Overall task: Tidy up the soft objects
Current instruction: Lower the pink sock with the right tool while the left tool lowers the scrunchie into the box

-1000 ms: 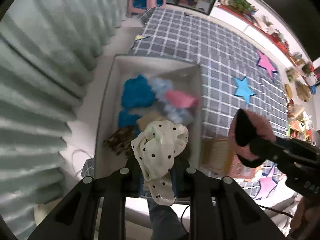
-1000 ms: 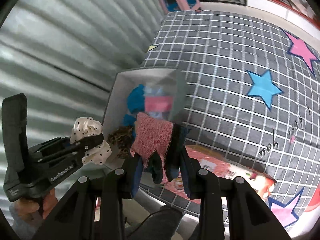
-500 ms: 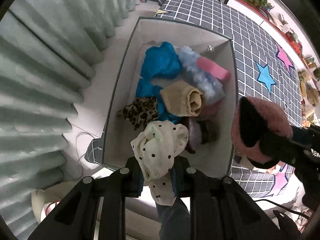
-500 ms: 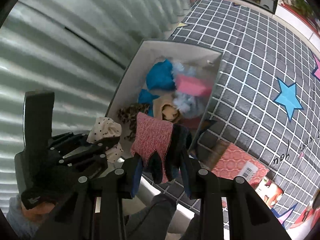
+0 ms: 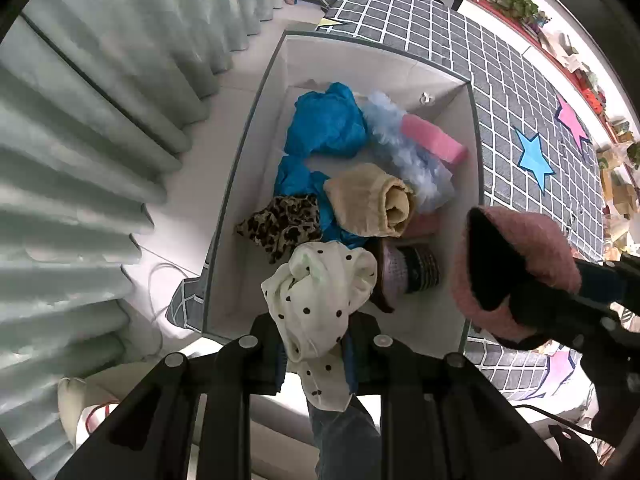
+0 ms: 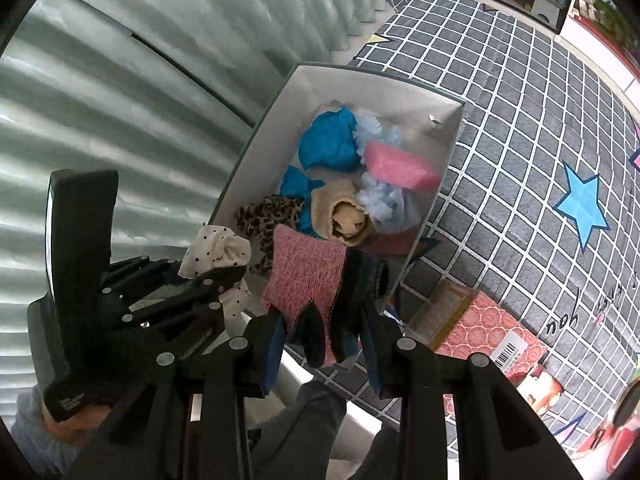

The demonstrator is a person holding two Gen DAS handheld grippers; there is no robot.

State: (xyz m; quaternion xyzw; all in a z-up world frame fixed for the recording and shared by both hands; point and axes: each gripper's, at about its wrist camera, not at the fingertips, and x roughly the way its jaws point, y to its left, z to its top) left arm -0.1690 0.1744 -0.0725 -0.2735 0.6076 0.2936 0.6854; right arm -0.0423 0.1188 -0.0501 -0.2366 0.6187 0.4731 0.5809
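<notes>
A grey bedspread (image 5: 516, 92) with a white grid and coloured stars is lying beside pale pleated curtains (image 5: 80, 128), and a white storage box (image 5: 256, 136) is sitting at the bedspread's edge next to them. Inside the box, blue cloths (image 5: 324, 124), a fluffy light-blue piece (image 5: 396, 136), a pink sponge (image 5: 434, 140), a rolled beige sock (image 5: 372, 200) and a leopard-print cloth (image 5: 280, 226) are lying heaped together. The left tool (image 5: 314, 356) is pointing down over the near end of the box, clenched on a cream polka-dot cloth (image 5: 320, 296) that is bulging out above its fingers. The right tool (image 6: 320, 344) is hanging just beside it, over the box's near corner, gripping a pink knitted sock with a dark cuff (image 6: 308, 276). A patterned red carton (image 6: 480, 328) is lying on the bedspread near the box.
</notes>
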